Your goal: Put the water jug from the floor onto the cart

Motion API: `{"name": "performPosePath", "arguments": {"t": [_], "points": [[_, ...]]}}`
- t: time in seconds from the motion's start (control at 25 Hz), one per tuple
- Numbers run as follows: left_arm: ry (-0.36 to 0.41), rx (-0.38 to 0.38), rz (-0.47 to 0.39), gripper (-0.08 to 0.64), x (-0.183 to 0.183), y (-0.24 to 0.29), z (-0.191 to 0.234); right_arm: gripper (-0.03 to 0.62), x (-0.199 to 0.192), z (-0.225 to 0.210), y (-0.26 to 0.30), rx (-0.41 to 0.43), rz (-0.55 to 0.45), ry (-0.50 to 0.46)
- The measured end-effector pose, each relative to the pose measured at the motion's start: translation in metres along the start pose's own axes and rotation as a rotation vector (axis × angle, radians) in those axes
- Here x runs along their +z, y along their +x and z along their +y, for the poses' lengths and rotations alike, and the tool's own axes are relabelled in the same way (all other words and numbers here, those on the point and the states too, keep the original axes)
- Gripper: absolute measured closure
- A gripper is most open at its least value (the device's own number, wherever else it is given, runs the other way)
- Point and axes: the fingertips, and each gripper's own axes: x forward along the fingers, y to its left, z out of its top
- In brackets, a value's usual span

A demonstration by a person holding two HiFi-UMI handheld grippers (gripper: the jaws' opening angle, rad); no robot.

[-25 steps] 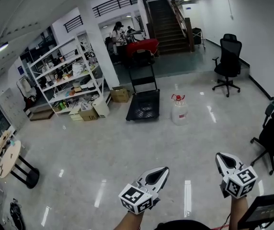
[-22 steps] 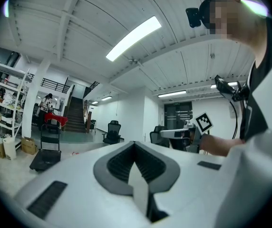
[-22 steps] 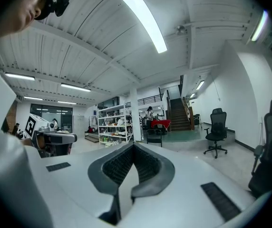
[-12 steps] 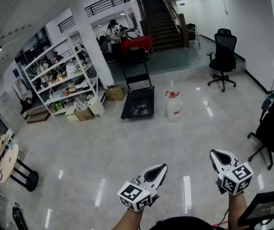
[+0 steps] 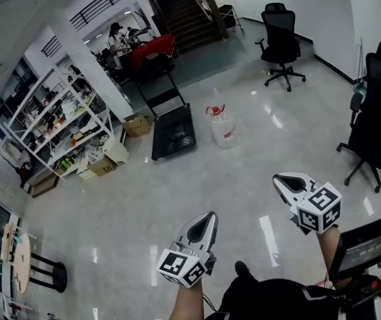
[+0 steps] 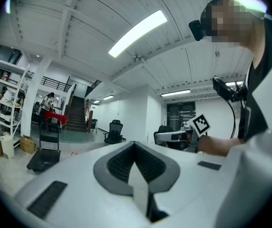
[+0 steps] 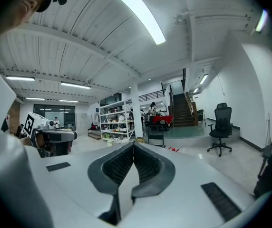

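Clear plastic water jug [image 5: 224,132], red top handle [image 5: 215,110]: likely heavy, slick-sided; grab that handle. Jaws together, empty, on left gripper [image 5: 208,217] and right gripper [image 5: 282,179].

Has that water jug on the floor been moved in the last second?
No. The water jug still stands just right of the cart, as before; only the view shifted.

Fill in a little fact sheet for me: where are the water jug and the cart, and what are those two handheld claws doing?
water jug: upright on the floor, red top
cart: flat black platform just left of the jug in the head view, handle raised at its far end
left gripper: jaws together, holding nothing, far short of the jug
right gripper: jaws together, holding nothing
task status: jug not yet on the cart
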Motion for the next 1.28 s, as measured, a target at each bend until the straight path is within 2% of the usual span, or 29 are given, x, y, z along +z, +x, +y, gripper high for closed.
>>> {"name": "performPosePath", "arguments": {"t": [0.32,0.6,0.84,0.96,1.08,1.28], "points": [[-0.008,-0.001,-0.034,0.566,0.008,0.047,0.133,0.589,0.019,-0.028,0.13,-0.029,-0.008,-0.002],[-0.009,-0.045,-0.029,0.566,0.028,0.083,0.245,0.589,0.052,-0.045,0.239,-0.079,0.0,-0.015],[-0.002,-0.095,-0.028,0.566,0.03,0.127,0.298,0.589,0.06,-0.07,0.305,-0.089,0.015,-0.007],[-0.009,-0.08,-0.023,0.566,0.032,0.149,0.329,0.589,0.061,-0.082,0.335,-0.08,0.03,-0.005],[-0.012,-0.071,-0.021,0.566,0.035,0.181,0.363,0.589,0.066,-0.108,0.371,-0.079,0.032,0.0],[-0.01,-0.036,0.001,0.566,0.037,0.266,0.417,0.589,0.078,-0.185,0.437,-0.057,0.0,0.021]]}}
